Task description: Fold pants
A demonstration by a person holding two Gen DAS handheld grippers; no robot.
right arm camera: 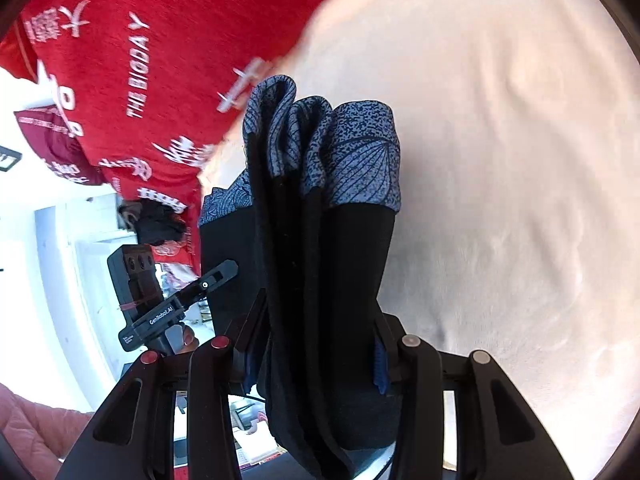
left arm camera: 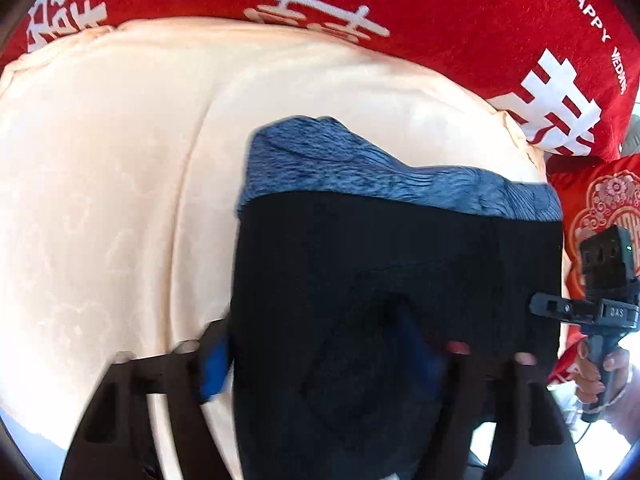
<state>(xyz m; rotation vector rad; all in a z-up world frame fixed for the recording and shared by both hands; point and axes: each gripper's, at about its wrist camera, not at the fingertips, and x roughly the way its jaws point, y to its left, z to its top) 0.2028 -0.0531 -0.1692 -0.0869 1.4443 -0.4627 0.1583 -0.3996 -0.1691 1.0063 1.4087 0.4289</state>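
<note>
Both claws grip the pants [right arm camera: 328, 280], right claw [right arm camera: 316, 360] bunching them, left claw [left arm camera: 320, 360] alongside, waistband hanging over the bed [left arm camera: 120, 160]

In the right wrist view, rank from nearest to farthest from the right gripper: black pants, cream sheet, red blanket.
From the right gripper:
1. black pants, between its fingers, hanging forward.
2. cream sheet, beneath and to the right.
3. red blanket, far upper left.

pants [left arm camera: 400, 264] hanging between both grippers above the sheet [left arm camera: 120, 160], blanket [left arm camera: 440, 8] behind the sheet, right gripper [left arm camera: 592, 308] right of pants
</note>
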